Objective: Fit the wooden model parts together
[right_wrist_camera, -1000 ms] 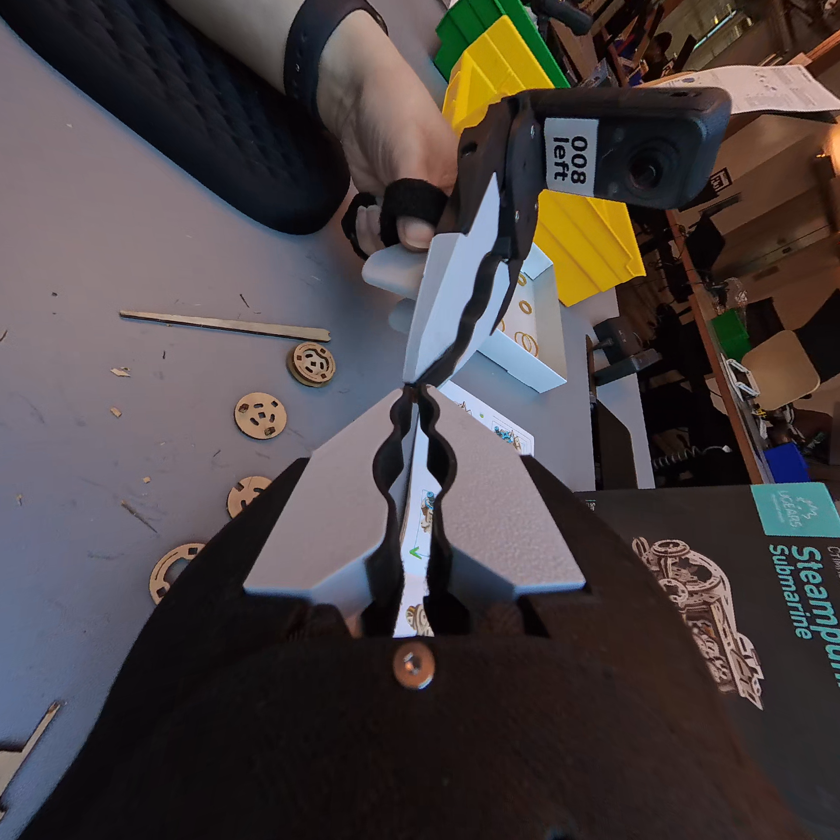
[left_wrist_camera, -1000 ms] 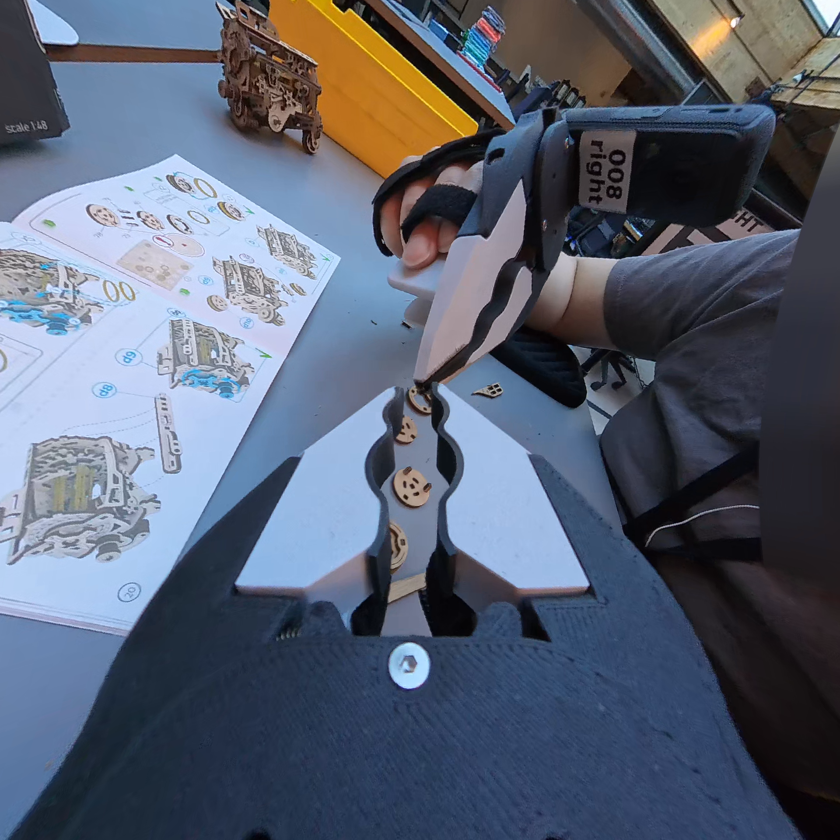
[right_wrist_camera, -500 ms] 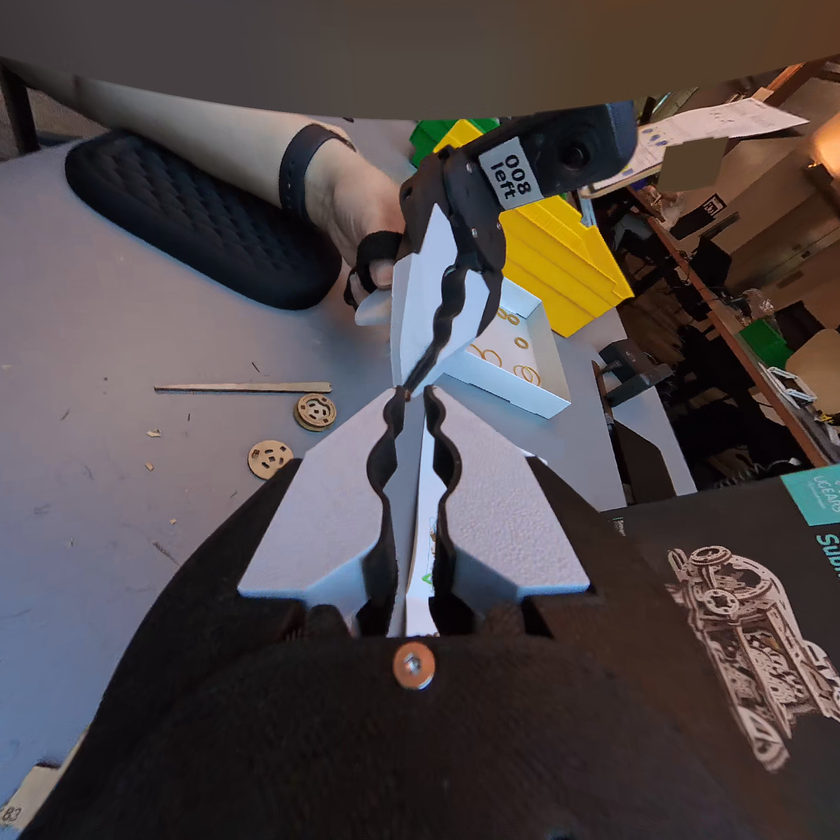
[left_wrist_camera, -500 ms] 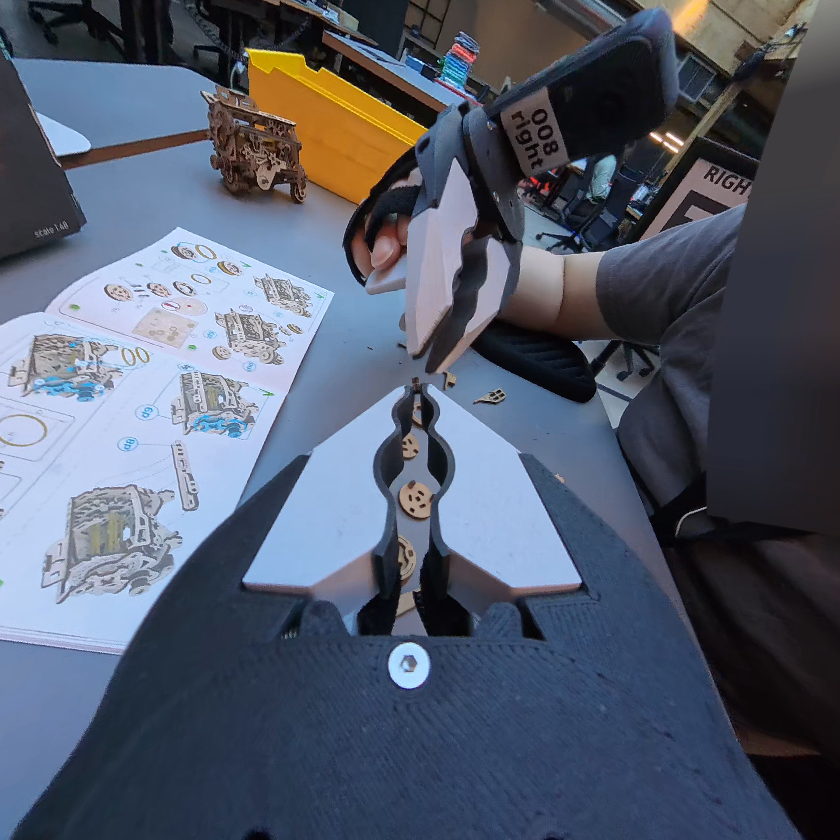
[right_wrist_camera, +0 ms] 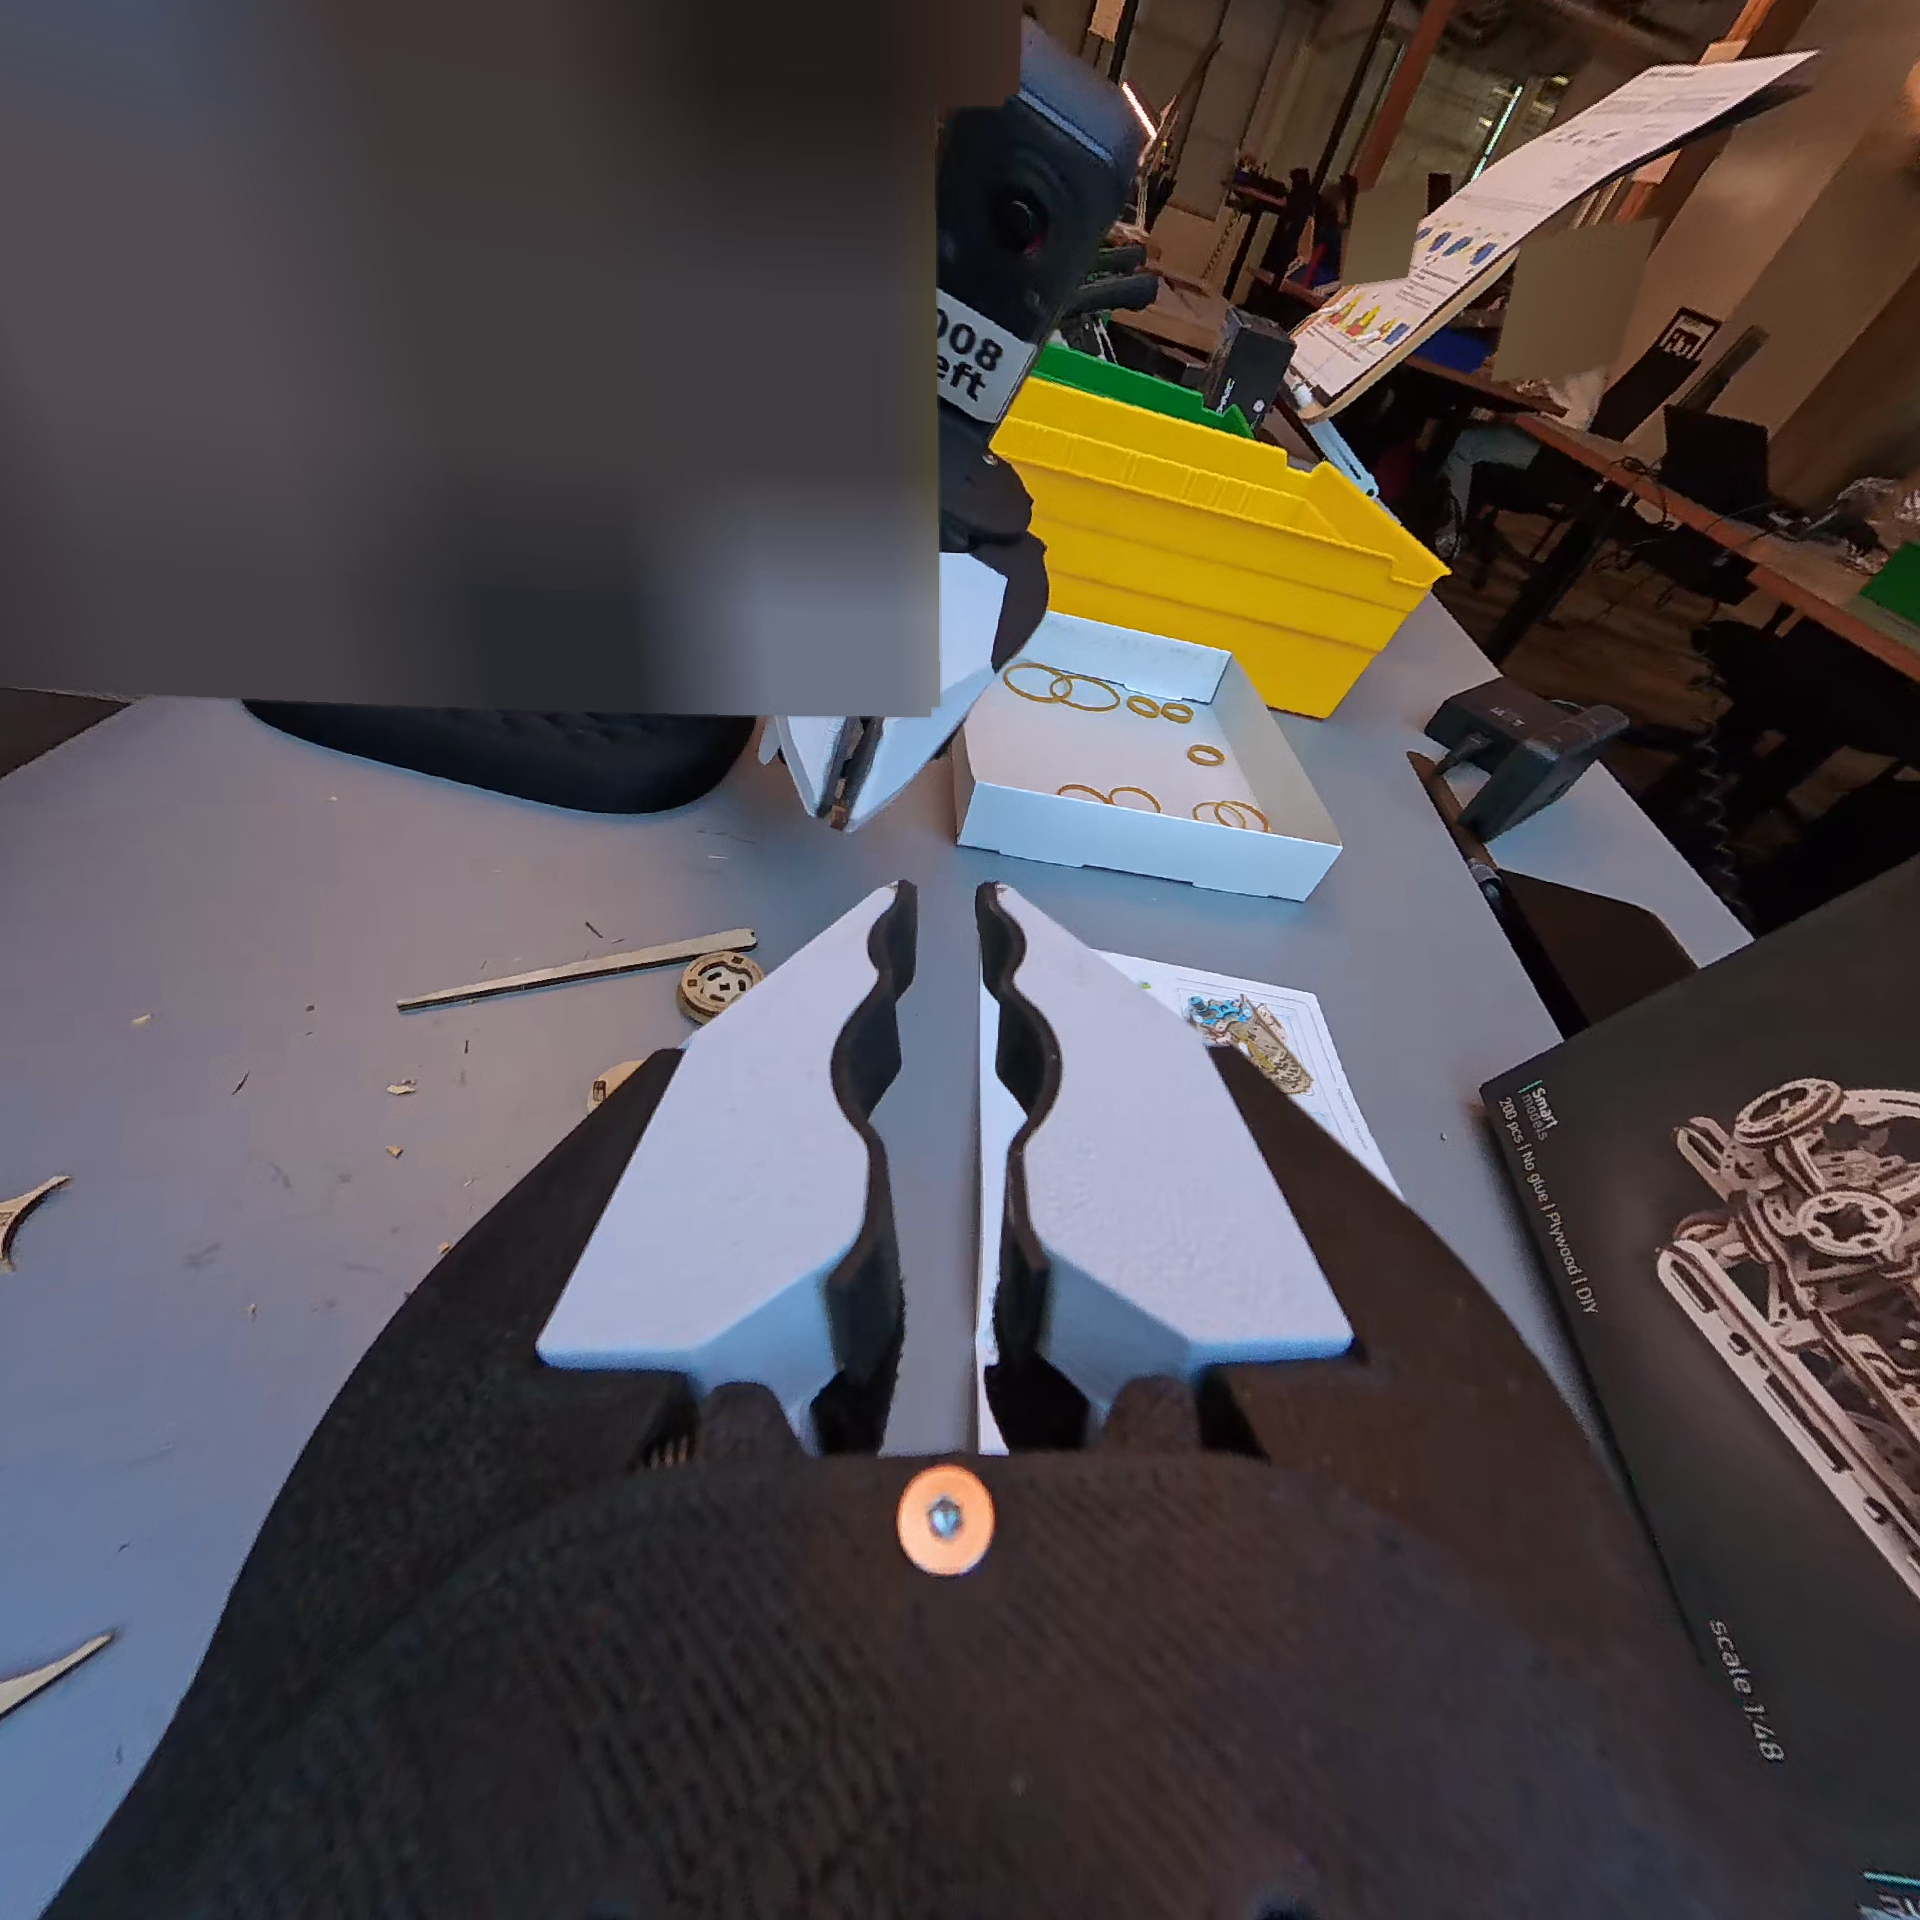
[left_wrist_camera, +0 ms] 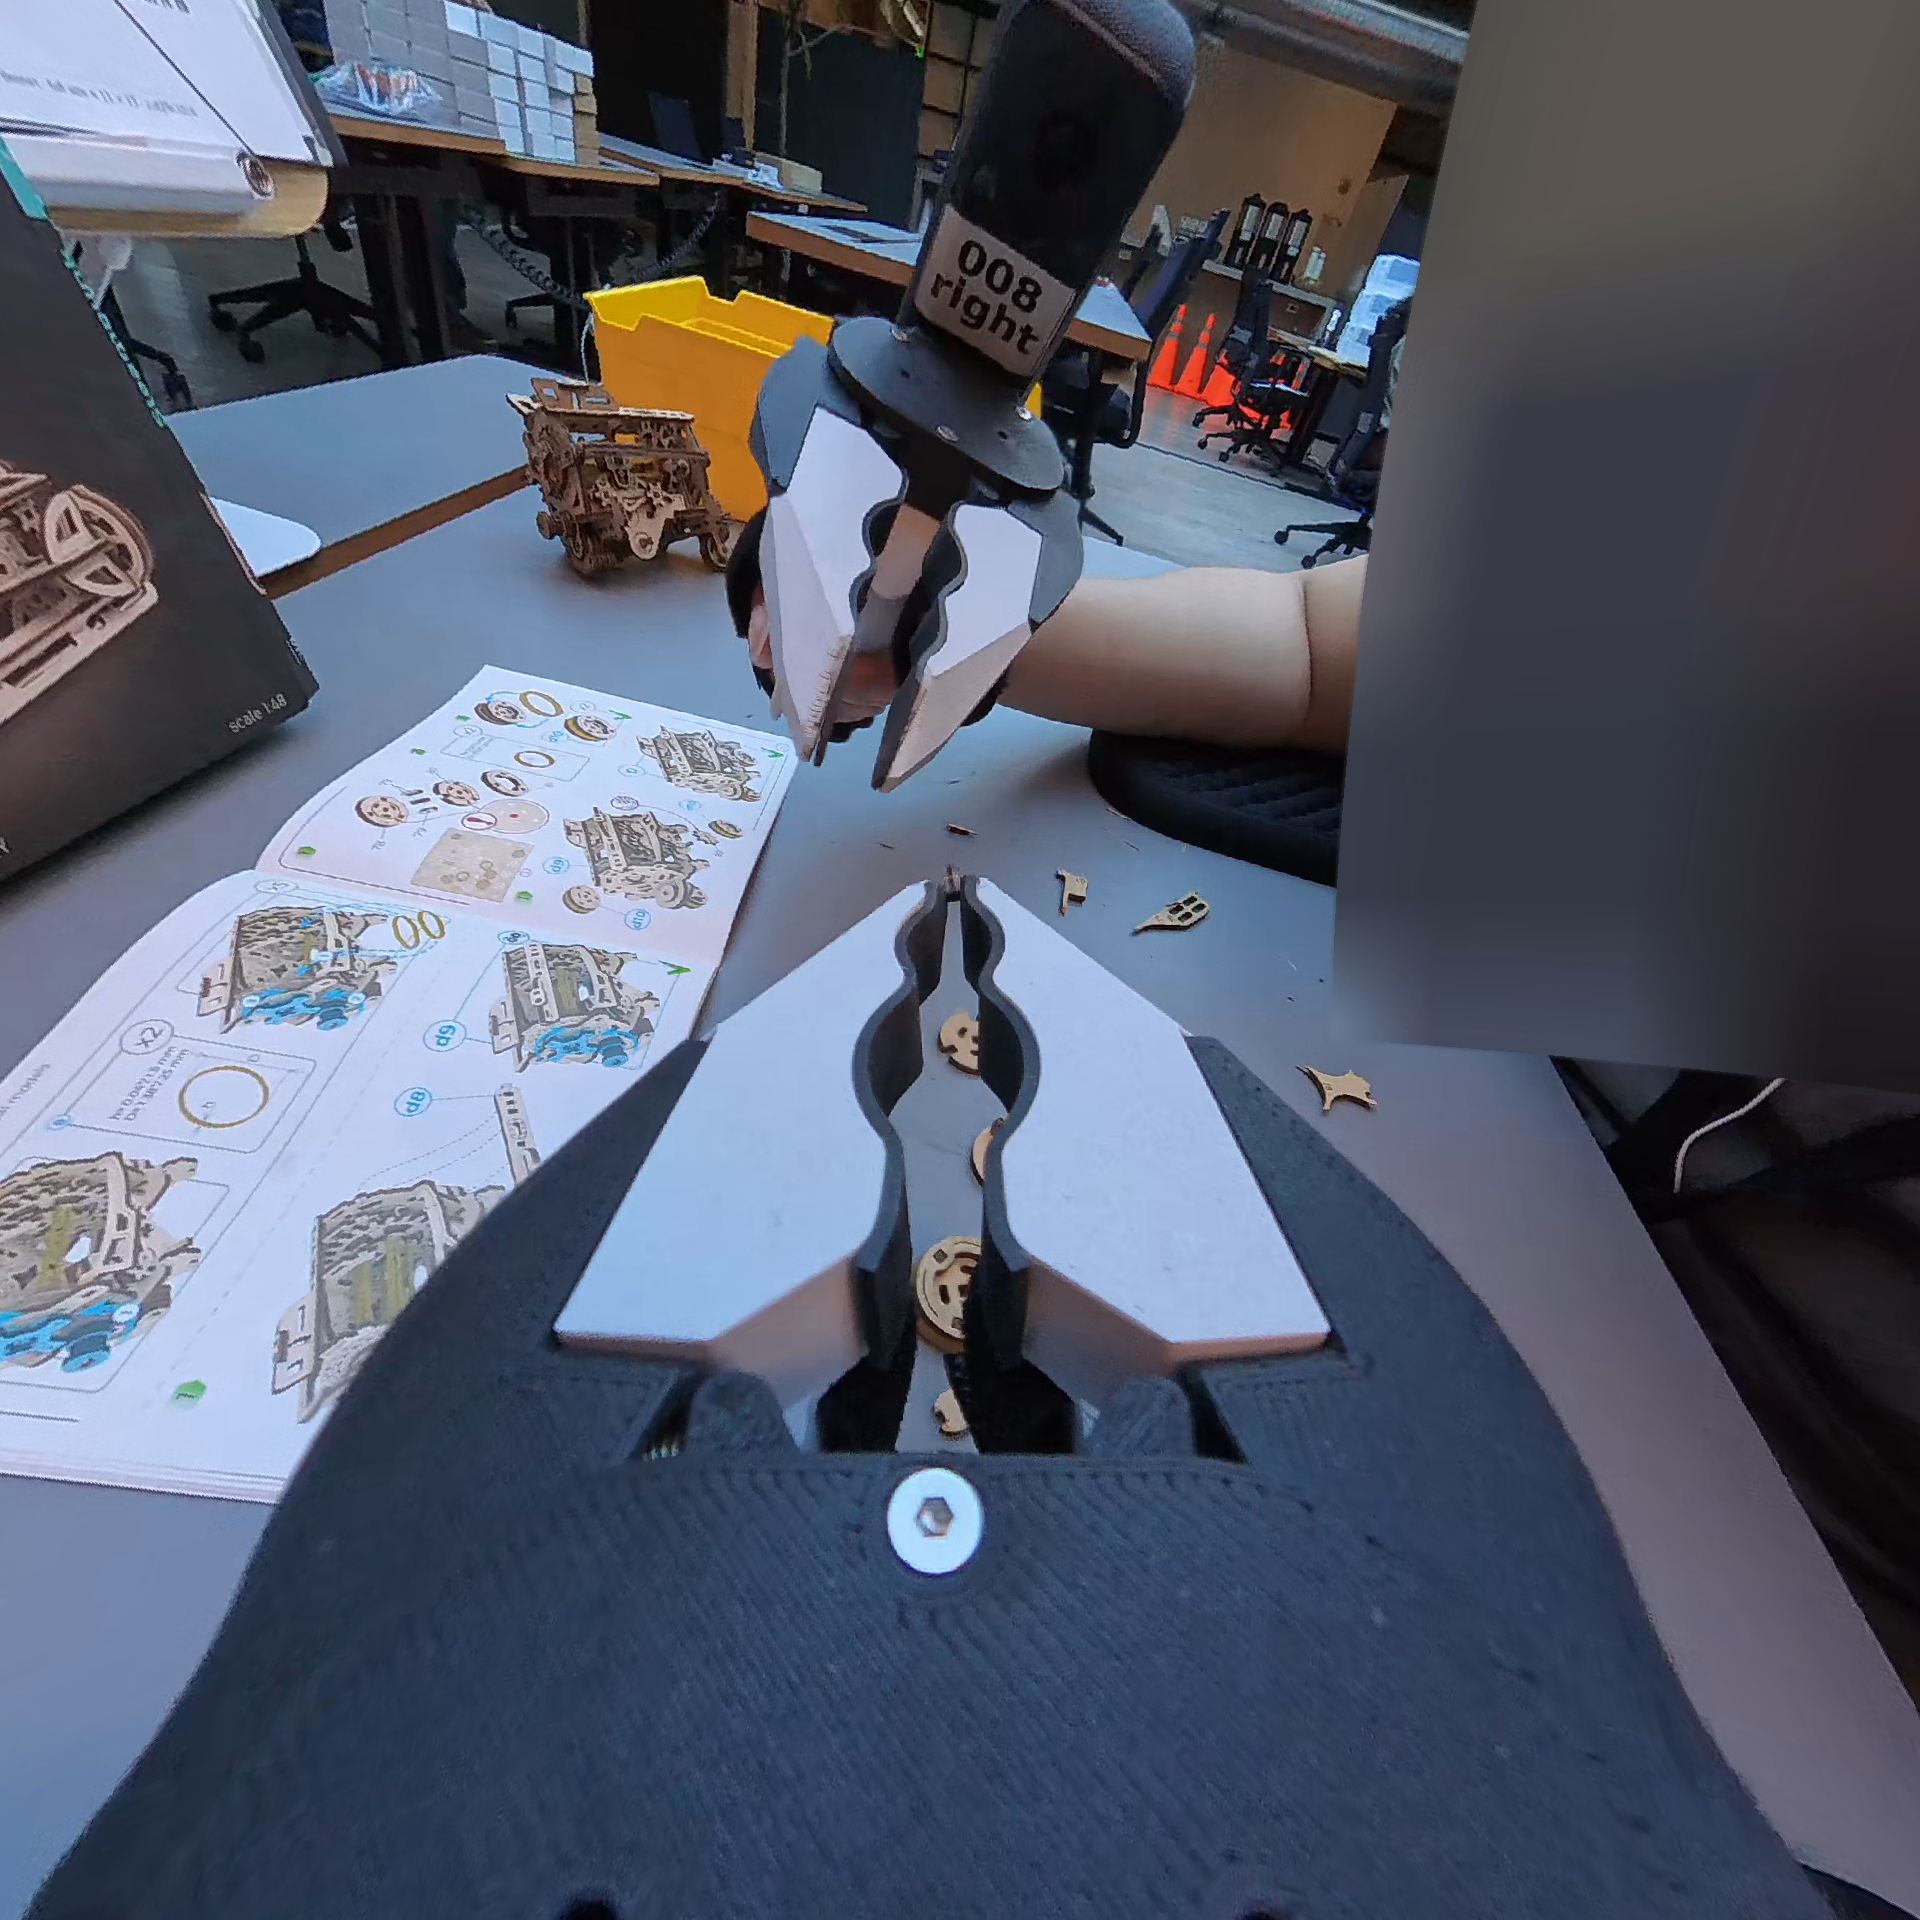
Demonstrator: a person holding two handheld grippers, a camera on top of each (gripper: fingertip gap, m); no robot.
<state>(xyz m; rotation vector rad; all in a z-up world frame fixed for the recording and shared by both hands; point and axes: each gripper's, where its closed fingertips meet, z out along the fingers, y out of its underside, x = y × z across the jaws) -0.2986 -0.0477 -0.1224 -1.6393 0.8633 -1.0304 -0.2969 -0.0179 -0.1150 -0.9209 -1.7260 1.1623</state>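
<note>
My left gripper (left_wrist_camera: 948,889) is shut, with a tiny thin wooden piece (left_wrist_camera: 950,875) pinched at its very tips, low over the grey table. It also shows in the right wrist view (right_wrist_camera: 837,808), partly behind a blurred patch. My right gripper (right_wrist_camera: 945,896) is open and empty with a narrow gap between the fingers. In the left wrist view it (left_wrist_camera: 858,765) hangs tips down just beyond the left tips, apart from them. Wooden discs (left_wrist_camera: 943,1288) lie on the table under the left fingers. A gear disc (right_wrist_camera: 719,983) and a thin wooden stick (right_wrist_camera: 578,970) lie to the left.
An open instruction booklet (left_wrist_camera: 416,935) lies on the left. A built wooden model (left_wrist_camera: 623,488) and a yellow bin (right_wrist_camera: 1216,540) stand at the back. There is a white tray of rings (right_wrist_camera: 1143,840), a black box (right_wrist_camera: 1766,1299), a black wrist pad (left_wrist_camera: 1216,800) and wood scraps (left_wrist_camera: 1174,914). Only a small space, under 4 cm, lies between the two pairs of fingers. The gear disc (right_wrist_camera: 719,983) is about 11 cm from my left fingertips.
The two grippers were tip to tip a second ago. The right gripper has opened, drawn away and turned tips down. The left gripper stays shut on the small piece.
</note>
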